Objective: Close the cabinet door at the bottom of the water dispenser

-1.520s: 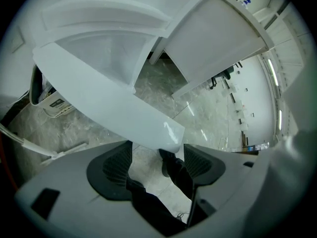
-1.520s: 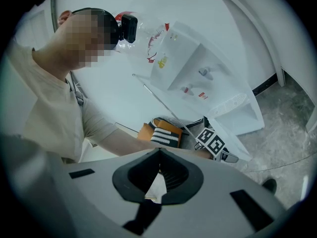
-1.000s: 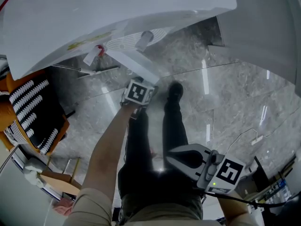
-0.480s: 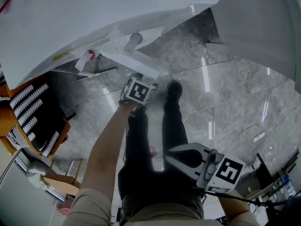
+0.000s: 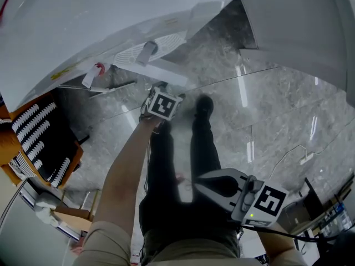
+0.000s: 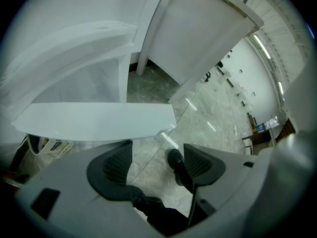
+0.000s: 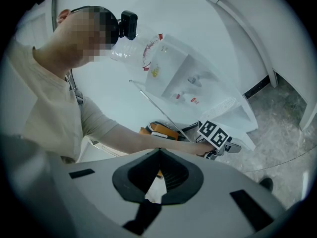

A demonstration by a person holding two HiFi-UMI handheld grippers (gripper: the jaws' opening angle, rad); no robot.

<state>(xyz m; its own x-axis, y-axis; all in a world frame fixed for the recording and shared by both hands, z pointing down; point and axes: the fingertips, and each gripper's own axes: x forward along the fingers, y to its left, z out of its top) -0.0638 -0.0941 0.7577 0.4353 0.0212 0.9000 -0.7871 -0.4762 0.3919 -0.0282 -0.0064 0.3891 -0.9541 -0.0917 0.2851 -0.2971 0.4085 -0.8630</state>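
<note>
Bright, even light; glare streaks on glossy floor [image 5: 277,110]; fisheye-dark corners.

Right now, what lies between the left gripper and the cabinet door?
Nothing: in the left gripper view the open left gripper sits close to the door, floor beyond.

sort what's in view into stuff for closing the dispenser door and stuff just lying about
For the job: water dispenser, cabinet door, left gripper (open, by the door).
Just lying about: orange striped seat, floor cable, right gripper (shut, held back).
</note>
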